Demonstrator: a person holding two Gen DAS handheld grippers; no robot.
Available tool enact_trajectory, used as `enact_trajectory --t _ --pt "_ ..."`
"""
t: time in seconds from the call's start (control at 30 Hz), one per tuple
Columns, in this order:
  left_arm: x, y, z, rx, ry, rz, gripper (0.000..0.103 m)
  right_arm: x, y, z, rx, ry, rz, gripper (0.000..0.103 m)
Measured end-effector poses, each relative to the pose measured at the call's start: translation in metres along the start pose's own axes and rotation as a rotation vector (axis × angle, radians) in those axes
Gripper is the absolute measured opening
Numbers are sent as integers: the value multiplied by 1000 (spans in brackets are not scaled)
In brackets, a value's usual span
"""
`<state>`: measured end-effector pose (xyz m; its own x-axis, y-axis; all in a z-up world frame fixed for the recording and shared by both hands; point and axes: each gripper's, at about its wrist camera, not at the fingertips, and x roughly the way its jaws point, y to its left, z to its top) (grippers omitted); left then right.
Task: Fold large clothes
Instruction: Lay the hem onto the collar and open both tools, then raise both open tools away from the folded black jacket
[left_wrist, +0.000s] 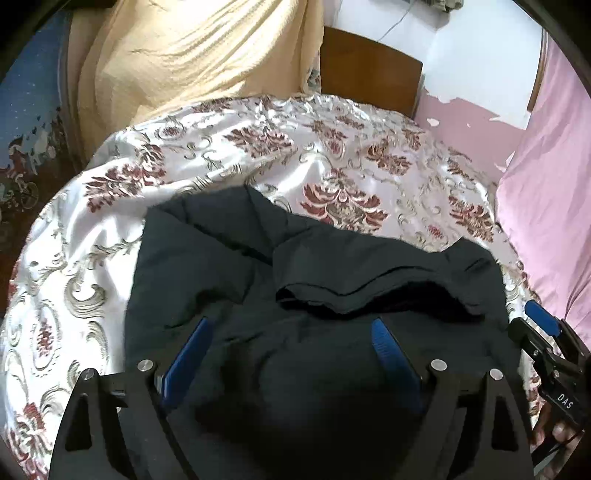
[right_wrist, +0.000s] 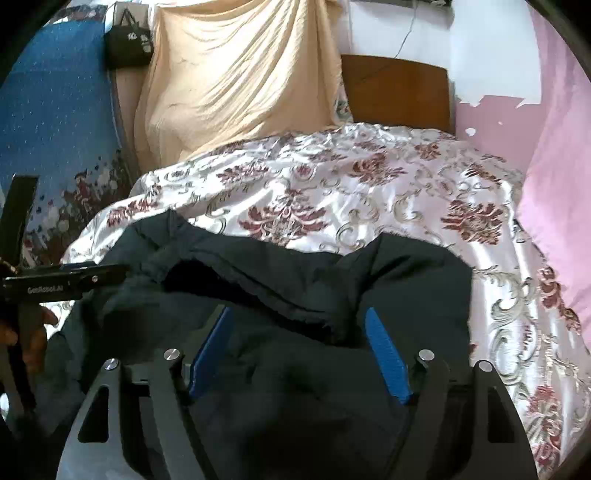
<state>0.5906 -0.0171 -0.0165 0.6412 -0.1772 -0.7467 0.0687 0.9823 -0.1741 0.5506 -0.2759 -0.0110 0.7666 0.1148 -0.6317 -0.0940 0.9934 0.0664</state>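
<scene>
Right now I am looking at one dark garment (left_wrist: 317, 280), a soft matte cloth with puffy, rounded folds and a stitched hem curling open across its middle; it is lying bunched on the near part of the bedspread (left_wrist: 258, 155), directly beneath both tools. The bedspread is showing a glossy, satin-like sheen, white with maroon floral medallions and grey-gold scrolls, and it is wrinkling towards the far end. I am holding the left gripper (left_wrist: 291, 325) over the garment with its two ribbed blue fingers (left_wrist: 192, 350) standing wide apart, nothing pressed between them. The right gripper (right_wrist: 301, 314) is hanging likewise, its two blue pads spread apart above the dark cloth and clamping nothing. Behind the bed, one pale yellow crinkled sheet (right_wrist: 236, 85) is draping in long folds, beside one brown wooden headboard (right_wrist: 399, 92). One smooth pink fabric (right_wrist: 561, 177) is running along the right side.
</scene>
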Motion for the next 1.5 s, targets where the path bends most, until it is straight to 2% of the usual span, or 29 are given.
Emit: enact_trajectory --t 0.07,0.27,0.53,0.73,0.97,1.23,1.5 --pt "-14 -1 0 -2 -15 -2 89 -13 -2 3 26 -9 -4 73" --pt "-62 -4 -7 -27 -40 -41 103 -62 -7 9 69 -64 -9 82" --pt "-132 -19 -24 15 -122 -19 103 -131 3 5 71 -106 -1 91" --pt "-183 -31 -46 65 -208 18 103 -177 12 -5 75 -137 20 93" --pt "-242 -40 -77 42 -278 47 103 -229 23 -23 78 -171 38 93" --pt "-291 -52 -119 96 -342 76 103 -286 28 -51 58 -192 56 93" --pt "-324 -65 -154 164 -386 86 103 -328 35 -81 44 -197 53 93"
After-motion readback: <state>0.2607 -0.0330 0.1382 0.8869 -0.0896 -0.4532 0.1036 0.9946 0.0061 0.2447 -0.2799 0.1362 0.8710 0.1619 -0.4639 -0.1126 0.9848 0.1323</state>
